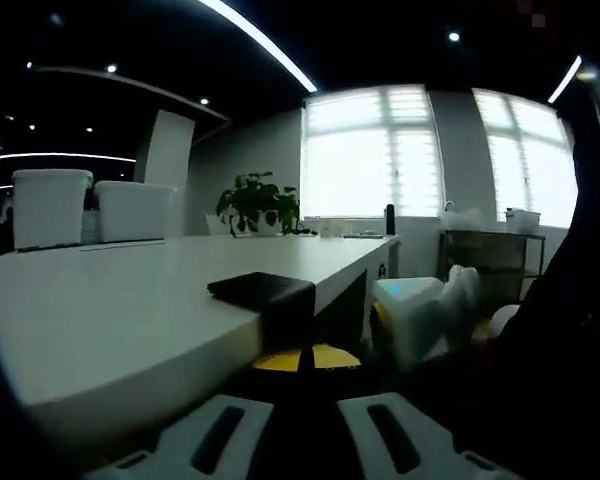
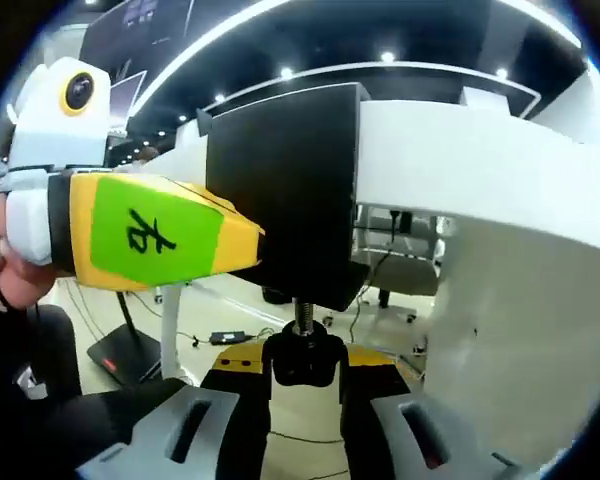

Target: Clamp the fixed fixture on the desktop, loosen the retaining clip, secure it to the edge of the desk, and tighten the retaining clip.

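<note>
Plant (image 1: 258, 203), bins (image 1: 50, 207) beyond clamp (image 1: 265, 292).

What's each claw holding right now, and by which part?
Cannot tell. Right claw flanks the clamp's screw knob under the desk; left claw meets the clamp's side.

My right gripper (image 2: 305, 425) looks up from under the white desk (image 2: 500, 160), its two white jaws rising either side of the black knob (image 2: 303, 358) on the clamp's threaded screw (image 2: 303, 313); I cannot tell whether they touch it. The black clamp fixture (image 2: 285, 190) wraps the desk edge. My left gripper (image 2: 145, 232), yellow with a green label, reaches the fixture's side from the left.
</note>
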Demonstrator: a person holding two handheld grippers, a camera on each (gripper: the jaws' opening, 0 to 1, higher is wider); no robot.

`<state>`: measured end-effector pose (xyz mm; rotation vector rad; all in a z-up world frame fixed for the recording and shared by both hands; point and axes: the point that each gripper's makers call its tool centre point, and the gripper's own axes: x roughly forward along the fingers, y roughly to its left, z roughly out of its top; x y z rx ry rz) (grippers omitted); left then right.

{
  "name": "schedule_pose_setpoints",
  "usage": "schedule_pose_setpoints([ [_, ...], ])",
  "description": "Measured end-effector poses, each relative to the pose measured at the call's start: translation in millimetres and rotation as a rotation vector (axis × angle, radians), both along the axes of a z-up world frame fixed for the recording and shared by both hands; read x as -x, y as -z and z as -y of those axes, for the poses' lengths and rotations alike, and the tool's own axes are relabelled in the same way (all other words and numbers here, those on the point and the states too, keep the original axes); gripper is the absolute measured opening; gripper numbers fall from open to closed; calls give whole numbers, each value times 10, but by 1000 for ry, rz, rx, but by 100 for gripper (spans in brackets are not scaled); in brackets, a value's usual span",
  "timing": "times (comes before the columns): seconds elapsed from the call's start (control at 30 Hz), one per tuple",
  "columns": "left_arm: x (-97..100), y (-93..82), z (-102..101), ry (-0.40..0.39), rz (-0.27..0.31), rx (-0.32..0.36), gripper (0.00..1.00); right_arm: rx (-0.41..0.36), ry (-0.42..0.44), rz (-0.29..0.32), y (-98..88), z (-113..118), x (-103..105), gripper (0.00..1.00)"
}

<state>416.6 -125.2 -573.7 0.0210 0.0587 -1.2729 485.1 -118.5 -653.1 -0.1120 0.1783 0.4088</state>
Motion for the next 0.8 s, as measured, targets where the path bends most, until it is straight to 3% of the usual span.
schedule_pose_setpoints([
  [0.07, 2, -13, 12, 1, 21, -2, 2, -11, -87, 5, -7, -55, 8, 24],
  [0.13, 2, -9, 31, 1, 41, -13, 2, 28, -135, 25, -12, -38, -28, 24],
  [0.23, 9, -25, 42, -2, 69, -22, 2, 26, -212, 22, -11, -84, -11, 24],
  [0.4, -4, -27, 57, 6, 67, -14, 2, 42, -277, 35, -5, -83, -23, 24],
  [0.53, -4, -20, 56, 13, 75, -15, 2, 23, -278, 28, -2, -105, -5, 25],
  [0.63, -1, -17, 66, 7, 89, -34, 2, 42, -201, 22, 0, -47, 7, 25],
  [0.73, 1, -37, 47, 0, 81, -30, 2, -68, -26, -14, -10, 58, 49, 30],
  [0.8, 1, -42, 35, -3, 72, -19, 2, -47, 51, 14, -23, 77, 105, 31],
])
